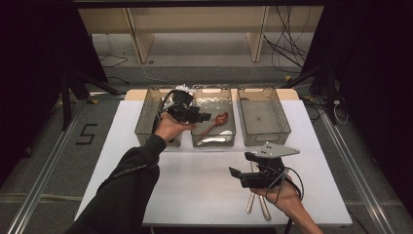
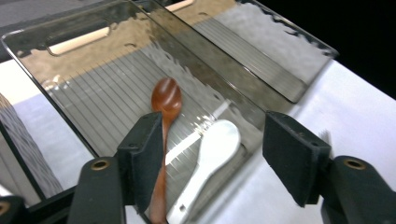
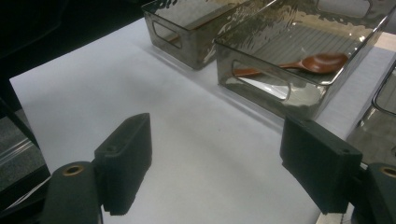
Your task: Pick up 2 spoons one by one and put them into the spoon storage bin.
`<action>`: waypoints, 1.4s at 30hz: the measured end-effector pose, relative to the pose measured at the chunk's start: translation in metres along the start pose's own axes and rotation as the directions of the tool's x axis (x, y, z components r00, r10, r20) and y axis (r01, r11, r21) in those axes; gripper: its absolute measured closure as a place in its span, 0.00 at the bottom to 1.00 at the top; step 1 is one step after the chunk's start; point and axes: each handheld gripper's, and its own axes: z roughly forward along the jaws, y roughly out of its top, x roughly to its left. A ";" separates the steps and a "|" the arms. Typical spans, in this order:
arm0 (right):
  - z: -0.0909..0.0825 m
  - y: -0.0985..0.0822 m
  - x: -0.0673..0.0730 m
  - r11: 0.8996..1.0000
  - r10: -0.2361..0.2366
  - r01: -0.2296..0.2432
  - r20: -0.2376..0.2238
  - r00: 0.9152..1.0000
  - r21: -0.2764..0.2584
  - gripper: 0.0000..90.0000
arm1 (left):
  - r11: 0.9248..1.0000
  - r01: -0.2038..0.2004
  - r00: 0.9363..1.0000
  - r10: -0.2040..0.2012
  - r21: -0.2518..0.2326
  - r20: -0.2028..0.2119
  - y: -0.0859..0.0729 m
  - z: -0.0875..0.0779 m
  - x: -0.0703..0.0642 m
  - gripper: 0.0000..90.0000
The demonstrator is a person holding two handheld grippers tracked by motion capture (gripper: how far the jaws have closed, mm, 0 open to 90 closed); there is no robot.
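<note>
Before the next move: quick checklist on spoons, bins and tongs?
1. Brown spoon in middle bin: ok.
2. White spoon beside it in that bin: ok.
3. Left tongs open, nothing held: ok.
4. Right tongs open and empty over the table: ok.
5. Two utensils on the table under the right hand, ready to grasp: cannot tell, partly hidden.
6. Right bin free: ok.

Glossy wooden spoon (image 2: pixel 166 100) in a smoky plastic bin (image 2: pixel 84 93).
</note>
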 end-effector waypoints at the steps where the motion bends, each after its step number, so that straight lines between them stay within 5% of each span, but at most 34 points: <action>1: 0.000 0.000 0.000 1.000 0.001 -0.001 0.001 1.000 0.001 0.29 | 1.000 -0.002 1.000 0.002 -0.012 0.005 -0.003 -0.004 -0.001 0.40; 11: 0.002 0.000 0.000 1.000 0.003 -0.003 0.009 1.000 0.011 0.29 | 0.997 0.008 0.999 -0.006 -0.074 0.032 -0.040 -0.041 -0.005 0.35; 18: 0.002 -0.001 -0.001 1.000 0.003 -0.003 0.013 1.000 0.019 0.29 | 0.997 -0.020 1.000 0.021 -0.073 0.012 -0.055 -0.050 -0.012 0.32; 27: 0.001 -0.001 -0.004 1.000 0.014 -0.014 0.024 1.000 0.028 0.29 | 0.993 -0.048 0.998 0.052 -0.106 0.034 -0.077 -0.073 -0.022 0.27; 42: 0.005 -0.004 -0.009 0.995 0.030 -0.035 0.058 0.998 0.091 0.29 | 0.989 -0.050 0.999 0.048 -0.136 -0.014 -0.118 -0.106 -0.017 0.24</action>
